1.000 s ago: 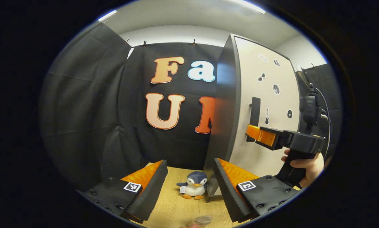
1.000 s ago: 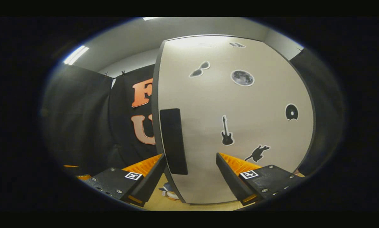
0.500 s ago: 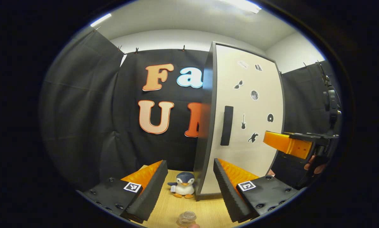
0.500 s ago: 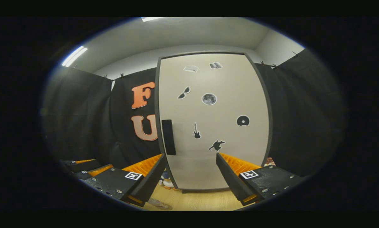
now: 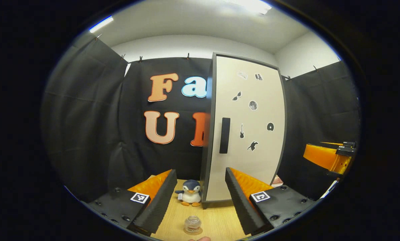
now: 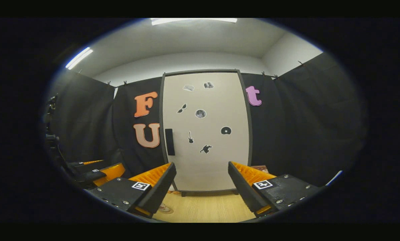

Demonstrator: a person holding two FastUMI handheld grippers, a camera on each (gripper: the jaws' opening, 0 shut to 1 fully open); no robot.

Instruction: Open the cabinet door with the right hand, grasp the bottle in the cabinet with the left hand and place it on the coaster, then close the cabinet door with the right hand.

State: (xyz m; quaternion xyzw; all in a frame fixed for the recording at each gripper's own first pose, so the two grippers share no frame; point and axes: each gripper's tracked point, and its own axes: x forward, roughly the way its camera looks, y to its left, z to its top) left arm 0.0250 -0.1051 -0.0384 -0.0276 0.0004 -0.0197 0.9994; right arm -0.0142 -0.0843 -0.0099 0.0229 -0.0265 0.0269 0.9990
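The cabinet stands on the wooden table with its pale door shut flush; a dark handle runs down the door's left edge, also visible as the handle. A small clear bottle stands upright on a round coaster in front of the cabinet, near the table's front. My left gripper is open and empty, well back from the bottle. My right gripper is open and empty, facing the door from a distance; it also appears as the right gripper at the right edge.
A plush penguin sits on the wooden table by the cabinet's left front corner. Black cloth walls close in the back and sides. The left gripper shows at the far left of the right gripper view.
Both grippers have drawn back from the cabinet, which now looks smaller. The right gripper left the handle and moved off to the right. The bottle on the coaster came fully into view.
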